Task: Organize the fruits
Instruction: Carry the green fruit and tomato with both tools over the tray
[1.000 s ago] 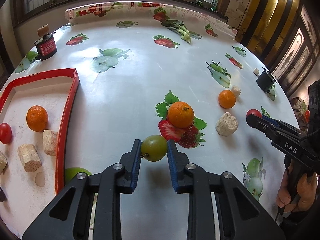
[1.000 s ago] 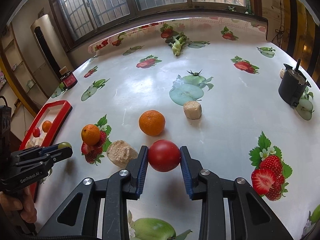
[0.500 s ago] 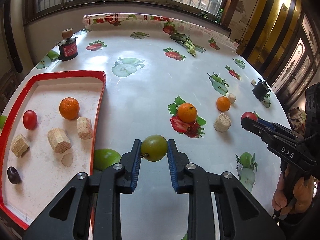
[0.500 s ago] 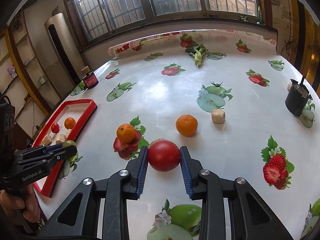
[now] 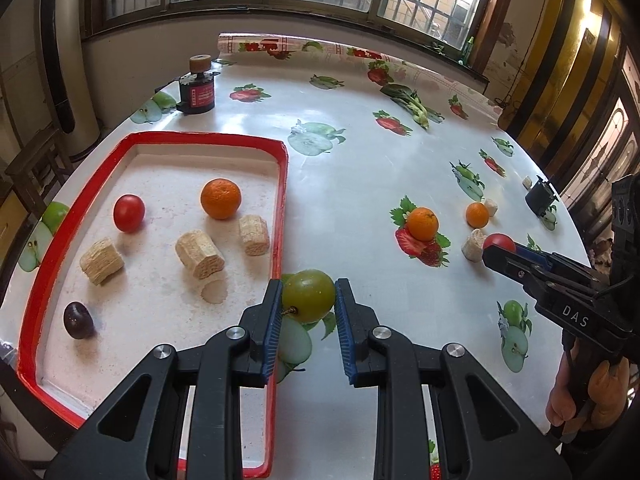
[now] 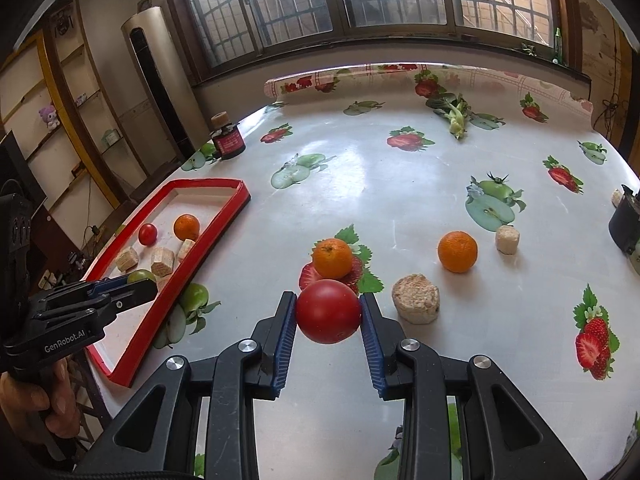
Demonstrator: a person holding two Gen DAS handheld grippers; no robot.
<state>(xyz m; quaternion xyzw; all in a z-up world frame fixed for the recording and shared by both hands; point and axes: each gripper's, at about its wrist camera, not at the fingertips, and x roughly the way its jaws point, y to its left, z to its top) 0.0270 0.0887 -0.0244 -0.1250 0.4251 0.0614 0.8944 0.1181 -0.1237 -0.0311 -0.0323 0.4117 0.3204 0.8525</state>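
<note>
Your left gripper [image 5: 308, 310] grips the green fruit [image 5: 308, 295] beside the red tray [image 5: 280, 200]; your right gripper [image 6: 328, 328] clamps the red tomato [image 6: 328, 311].

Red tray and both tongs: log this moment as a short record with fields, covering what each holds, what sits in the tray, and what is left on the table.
left tongs: shut on green fruit, near the red tray right rim
right tongs: shut on red tomato, above the table
tray contents: one orange, one small tomato, one dark plum, three beige chunks
left on table: two oranges, two beige chunks
</note>
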